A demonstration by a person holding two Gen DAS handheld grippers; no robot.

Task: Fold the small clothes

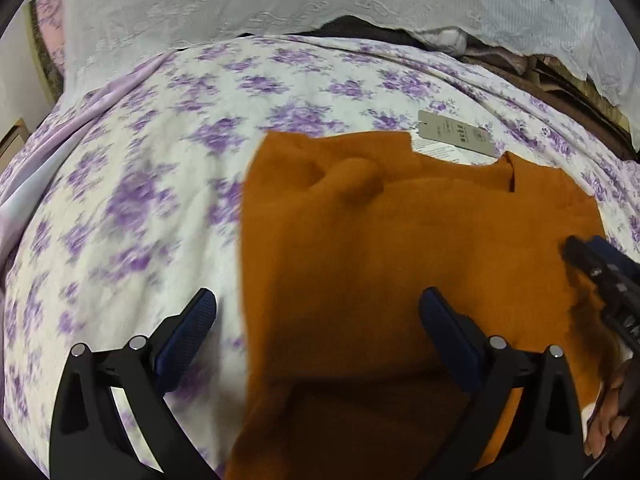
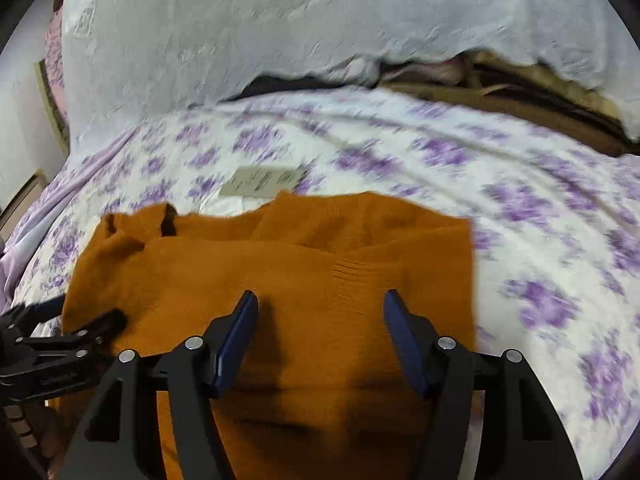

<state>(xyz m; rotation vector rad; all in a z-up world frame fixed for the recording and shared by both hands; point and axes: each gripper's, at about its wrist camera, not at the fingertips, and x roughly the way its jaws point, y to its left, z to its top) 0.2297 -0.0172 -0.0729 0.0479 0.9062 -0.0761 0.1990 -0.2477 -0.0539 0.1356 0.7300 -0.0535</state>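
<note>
Rust-orange knitted wool top (image 2: 280,280) lies flat on the bed, spread over a white sheet printed with purple flowers (image 1: 132,200), its neckline pointing toward the pale lace-edged cover (image 1: 240,4) heaped at the far side. A grey cardboard price tag (image 1: 454,138) rests on the sheet just beyond the collar.

The garment looks partly folded: its two side edges run straight and close to parallel, and what seems to be a sleeve lies tucked across the chest, though blur makes that layer hard to read. The body is not yet doubled over from hem to collar, so by my reckoning the lengthwise fold, and any last tidying, remain to be done.

The left gripper (image 1: 318,308) hovers over the near left edge of the top, fingers spread wide, one over the sheet and one over the knit, with nothing pinched. The right gripper (image 2: 320,312) hangs above the middle of the knit, fingers well apart and gripping nothing. Part of a person's hand (image 1: 604,420) shows behind the right tool.
</note>
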